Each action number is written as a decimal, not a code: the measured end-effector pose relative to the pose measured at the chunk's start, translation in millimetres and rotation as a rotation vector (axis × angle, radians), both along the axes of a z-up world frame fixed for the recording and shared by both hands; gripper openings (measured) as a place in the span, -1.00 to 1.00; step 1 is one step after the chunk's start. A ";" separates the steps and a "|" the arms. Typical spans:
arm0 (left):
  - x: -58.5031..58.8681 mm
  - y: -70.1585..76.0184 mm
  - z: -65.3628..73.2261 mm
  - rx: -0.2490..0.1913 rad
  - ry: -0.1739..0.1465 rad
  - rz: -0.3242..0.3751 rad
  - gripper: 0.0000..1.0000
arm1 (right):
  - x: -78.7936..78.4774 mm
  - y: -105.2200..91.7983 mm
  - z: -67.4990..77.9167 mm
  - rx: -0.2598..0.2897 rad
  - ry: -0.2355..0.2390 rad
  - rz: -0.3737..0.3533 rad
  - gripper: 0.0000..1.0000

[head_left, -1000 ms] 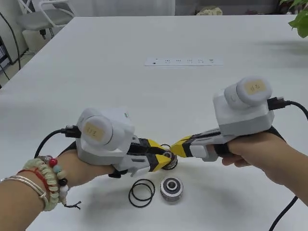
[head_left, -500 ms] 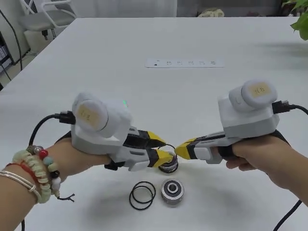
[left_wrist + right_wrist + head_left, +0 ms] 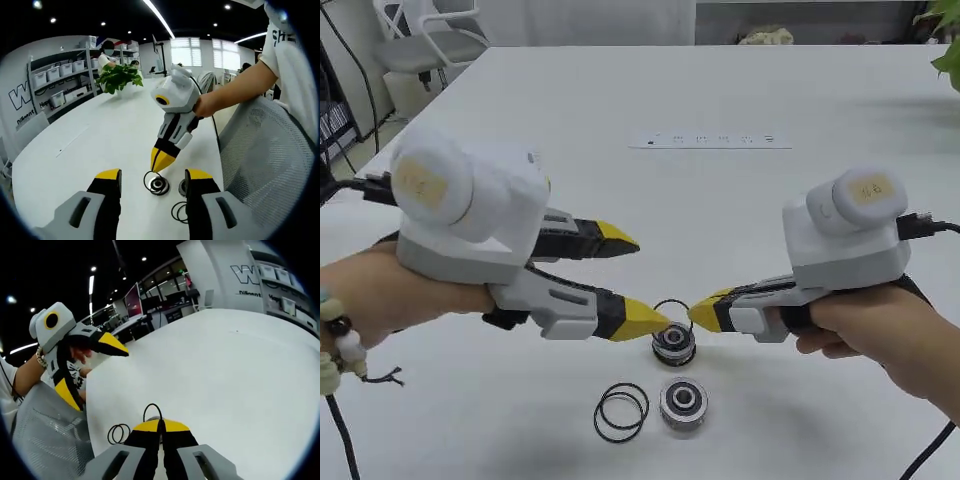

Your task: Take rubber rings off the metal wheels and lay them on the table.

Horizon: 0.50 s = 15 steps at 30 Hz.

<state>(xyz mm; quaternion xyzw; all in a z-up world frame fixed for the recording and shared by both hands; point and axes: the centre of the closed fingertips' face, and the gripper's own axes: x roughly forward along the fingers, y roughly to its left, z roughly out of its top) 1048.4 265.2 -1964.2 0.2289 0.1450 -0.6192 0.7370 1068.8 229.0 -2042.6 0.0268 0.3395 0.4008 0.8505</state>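
My right gripper is shut on a thin black rubber ring, which loops up from the upper metal wheel on the white table. In the right gripper view the ring rises from my shut tips. My left gripper hangs open above and left of that wheel, holding nothing. From the left gripper view, its jaws frame the wheel and the ring. A second wheel lies nearer me, with two loose rings beside it.
A flat white power strip lies farther back on the table. Chairs stand past the far left corner, and a plant is at the far right. Cables trail from both grippers.
My left gripper has opened, let go of the upper wheel and risen up and to the left. The wheel now rests on the table. The right gripper stays shut on the ring.
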 end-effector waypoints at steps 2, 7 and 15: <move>-5.0 7.0 7.4 0.005 -0.021 -0.003 0.10 | 1.6 -0.1 1.4 -0.001 -0.009 0.001 -1.00; -15.3 22.2 23.0 -0.013 -0.028 0.007 0.22 | 1.2 1.8 4.5 0.002 -0.016 0.005 -1.00; -27.0 46.8 41.1 -0.057 -0.038 0.058 0.44 | 0.6 4.7 10.9 0.011 -0.028 0.005 -1.00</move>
